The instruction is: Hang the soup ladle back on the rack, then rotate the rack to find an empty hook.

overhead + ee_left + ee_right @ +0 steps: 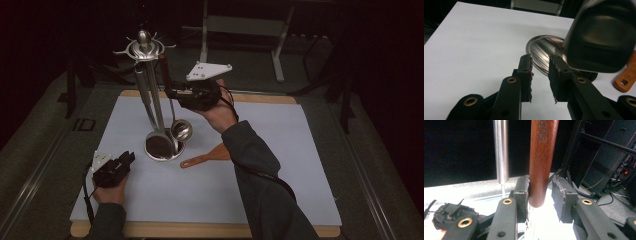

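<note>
A steel utensil stand (145, 50) rises from a round base (161, 146) on the white mat. A ladle (181, 130) hangs from it by a long handle whose upper part is brown wood (541, 162). My right gripper (170, 92) reaches in level from the right, its jaws on either side of the wooden handle. One pad touches the wood and a gap shows at the other, so my right gripper (540, 192) is open. My left gripper (131, 157) lies low on the mat, left of the base (544, 47). My left gripper (540, 75) is open and holds nothing.
An orange wooden spatula (205, 156) lies flat just right of the base. A broad steel utensil blade (601, 37) hangs close in front of the left gripper. A second steel handle (501, 152) hangs beside the wooden one. The white mat (280, 150) covers a wooden board.
</note>
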`<act>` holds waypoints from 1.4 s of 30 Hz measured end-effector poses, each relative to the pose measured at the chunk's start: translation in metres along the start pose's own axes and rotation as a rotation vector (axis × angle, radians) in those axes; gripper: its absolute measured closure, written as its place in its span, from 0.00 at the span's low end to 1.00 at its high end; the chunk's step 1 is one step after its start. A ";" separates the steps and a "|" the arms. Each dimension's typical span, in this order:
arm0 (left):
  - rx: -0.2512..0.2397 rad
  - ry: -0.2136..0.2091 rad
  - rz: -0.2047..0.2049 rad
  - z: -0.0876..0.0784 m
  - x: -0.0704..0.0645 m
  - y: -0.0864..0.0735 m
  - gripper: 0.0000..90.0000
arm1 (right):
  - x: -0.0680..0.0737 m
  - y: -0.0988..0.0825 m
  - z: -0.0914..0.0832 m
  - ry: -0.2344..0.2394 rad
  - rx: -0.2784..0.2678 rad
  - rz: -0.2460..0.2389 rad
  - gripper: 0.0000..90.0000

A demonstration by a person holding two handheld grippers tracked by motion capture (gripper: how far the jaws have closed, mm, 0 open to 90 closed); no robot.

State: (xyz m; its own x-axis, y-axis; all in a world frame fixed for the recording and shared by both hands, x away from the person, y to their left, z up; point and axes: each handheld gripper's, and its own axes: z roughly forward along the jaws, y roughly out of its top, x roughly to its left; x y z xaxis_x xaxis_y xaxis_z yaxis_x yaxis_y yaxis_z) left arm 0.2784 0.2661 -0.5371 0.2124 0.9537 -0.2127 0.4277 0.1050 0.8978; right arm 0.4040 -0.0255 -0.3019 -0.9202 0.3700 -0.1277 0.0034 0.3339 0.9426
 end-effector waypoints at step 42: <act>-0.479 -0.199 0.073 -0.068 -0.077 0.110 1.00 | -0.019 -0.114 -0.019 -0.044 0.163 0.111 0.78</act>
State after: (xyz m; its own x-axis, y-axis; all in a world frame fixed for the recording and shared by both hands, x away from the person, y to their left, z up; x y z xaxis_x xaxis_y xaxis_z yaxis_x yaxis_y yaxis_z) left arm 0.2491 0.2238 -0.3953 0.4096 0.8963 -0.1700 -0.0348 0.2016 0.9788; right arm 0.4138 -0.0874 -0.4006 -0.8926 0.4487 -0.0425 0.1705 0.4235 0.8897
